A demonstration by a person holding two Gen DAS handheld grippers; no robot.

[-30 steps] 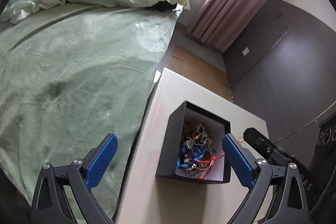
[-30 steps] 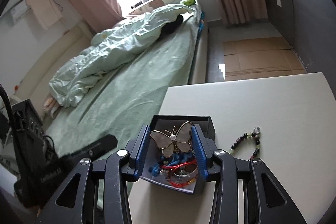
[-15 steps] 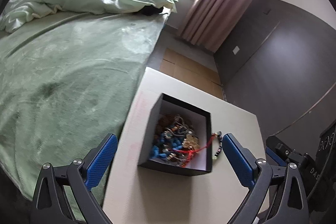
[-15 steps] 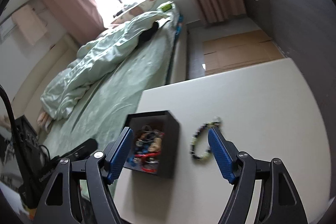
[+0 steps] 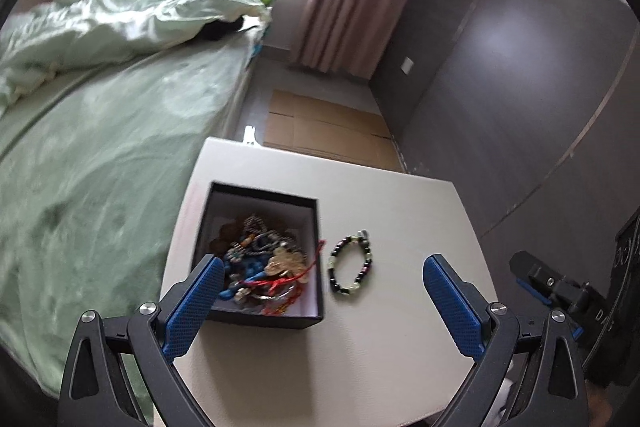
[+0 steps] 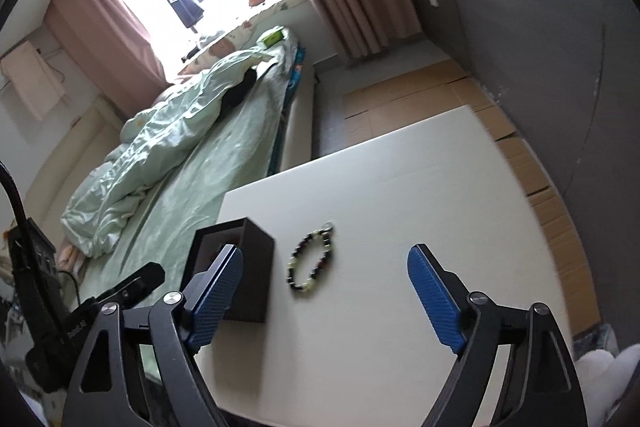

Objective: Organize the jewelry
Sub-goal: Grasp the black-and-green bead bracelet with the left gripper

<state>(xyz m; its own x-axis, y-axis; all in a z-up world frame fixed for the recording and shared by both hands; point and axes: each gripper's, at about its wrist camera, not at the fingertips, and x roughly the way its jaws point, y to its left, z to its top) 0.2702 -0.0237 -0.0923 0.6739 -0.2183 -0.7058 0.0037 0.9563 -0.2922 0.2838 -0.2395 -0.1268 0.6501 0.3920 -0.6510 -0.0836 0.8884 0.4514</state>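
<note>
A black open box [image 5: 262, 195] full of tangled jewelry [image 5: 264, 267] stands on the white table [image 5: 380, 347]; a pale butterfly piece lies on top of the pile. A dark and pale green bead bracelet [image 5: 352, 263] lies on the table just right of the box. My left gripper [image 5: 320, 283] is open and empty, above the table's near side, its left pad over the box's near corner. In the right wrist view the box [image 6: 244, 267] stands at left and the bracelet [image 6: 312, 259] lies beside it. My right gripper [image 6: 324, 275] is open and empty, with the bracelet between its pads.
A bed with a green blanket [image 5: 100, 155] runs along the table's left side. A dark wall [image 5: 520, 87] stands to the right and cardboard covers the floor [image 5: 328, 127] beyond the table. The other gripper's body [image 5: 560, 291] shows at the right edge.
The right gripper opened, let the butterfly piece go into the box and swung right toward the bracelet. The left gripper's view also shifted right, bringing the box and bracelet nearer the middle.
</note>
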